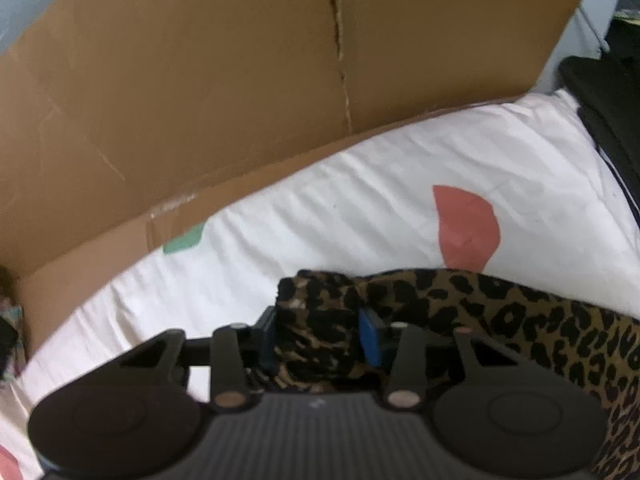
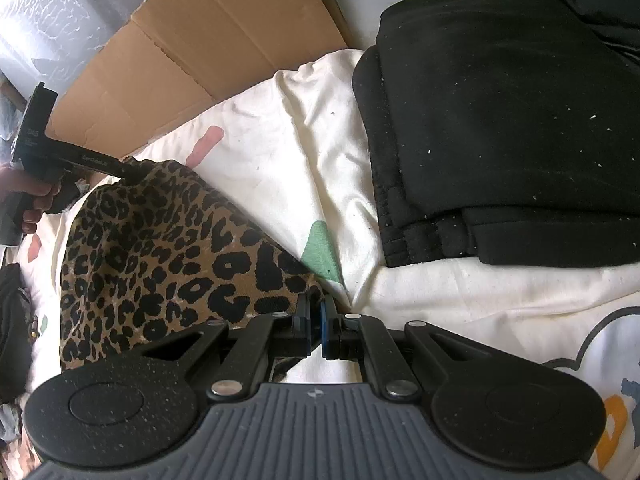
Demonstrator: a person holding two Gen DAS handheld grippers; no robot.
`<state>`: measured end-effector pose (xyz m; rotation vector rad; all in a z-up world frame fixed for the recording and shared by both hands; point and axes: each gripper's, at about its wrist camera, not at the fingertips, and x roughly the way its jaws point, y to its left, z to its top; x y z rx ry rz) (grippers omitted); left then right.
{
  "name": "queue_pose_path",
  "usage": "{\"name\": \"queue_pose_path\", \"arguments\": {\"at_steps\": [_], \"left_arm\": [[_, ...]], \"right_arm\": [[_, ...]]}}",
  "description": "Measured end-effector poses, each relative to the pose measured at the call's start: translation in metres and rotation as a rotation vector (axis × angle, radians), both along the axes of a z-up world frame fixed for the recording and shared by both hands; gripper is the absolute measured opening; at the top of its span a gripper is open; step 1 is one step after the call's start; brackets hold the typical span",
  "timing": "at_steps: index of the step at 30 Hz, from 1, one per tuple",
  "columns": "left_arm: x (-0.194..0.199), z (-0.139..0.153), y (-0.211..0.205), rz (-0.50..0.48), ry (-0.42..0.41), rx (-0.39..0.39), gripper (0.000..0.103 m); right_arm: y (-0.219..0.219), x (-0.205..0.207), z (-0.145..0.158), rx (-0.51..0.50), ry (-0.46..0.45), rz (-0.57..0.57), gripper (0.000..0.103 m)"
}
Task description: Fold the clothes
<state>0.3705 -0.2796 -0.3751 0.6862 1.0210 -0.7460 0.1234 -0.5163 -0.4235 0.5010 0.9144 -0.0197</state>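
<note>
The left gripper [image 1: 320, 332] is clamping a bunched corner of the leopard-print garment [image 1: 500, 312], and the right gripper [image 2: 316, 320] is pinching its opposite edge, so the cloth is stretching between the 2 over the white sheet [image 2: 304, 152] on the bed. Beside it, a folded black garment [image 2: 504, 128] is lying flat, out of the way.

You have a leopard-print garment [image 2: 168, 248] lying rumpled across the white sheet, one bunched end raised, its opposite corner pinched.
</note>
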Motion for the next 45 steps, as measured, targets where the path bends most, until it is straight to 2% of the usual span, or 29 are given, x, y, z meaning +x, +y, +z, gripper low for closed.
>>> {"name": "queue_pose_path", "arguments": {"at_steps": [13, 17, 22, 24, 26, 31, 33, 34, 35, 37, 45], "left_arm": [[0.002, -0.01, -0.012, -0.012, -0.039, -0.026, 0.044], [0.001, -0.013, -0.016, -0.008, -0.045, -0.007, 0.049], [-0.007, 0.011, -0.016, -0.038, -0.062, 0.018, 0.055], [-0.008, 0.024, -0.009, -0.035, -0.06, -0.011, 0.065], [-0.01, 0.034, -0.002, -0.03, -0.062, -0.027, 0.07], [-0.017, 0.048, 0.027, -0.027, -0.058, -0.049, 0.068], [-0.021, 0.052, 0.041, -0.013, -0.049, -0.08, 0.063], [-0.024, 0.053, 0.047, -0.001, -0.041, -0.094, 0.063], [-0.026, 0.052, 0.054, 0.012, -0.033, -0.108, 0.062], [-0.031, 0.049, 0.065, 0.029, -0.016, -0.131, 0.056], [-0.048, 0.023, 0.088, 0.056, 0.052, -0.232, 0.046]], "right_arm": [[-0.005, -0.005, 0.004, -0.03, 0.009, 0.013, 0.001], [-0.007, -0.008, 0.007, -0.038, 0.02, 0.01, 0.001], [-0.013, -0.014, 0.012, -0.023, 0.035, 0.007, 0.002], [-0.015, -0.02, 0.019, -0.03, 0.012, -0.003, 0.003], [-0.017, -0.024, 0.027, -0.042, -0.018, -0.016, 0.003], [-0.008, -0.022, 0.041, -0.053, -0.095, 0.001, 0.004], [0.001, -0.017, 0.045, -0.059, -0.115, 0.029, 0.006], [0.005, -0.014, 0.046, -0.059, -0.124, 0.042, 0.007], [0.009, -0.011, 0.046, -0.058, -0.132, 0.053, 0.013], [0.017, -0.005, 0.046, -0.06, -0.136, 0.071, 0.019], [0.045, 0.025, 0.038, -0.086, -0.13, 0.15, 0.024]]}}
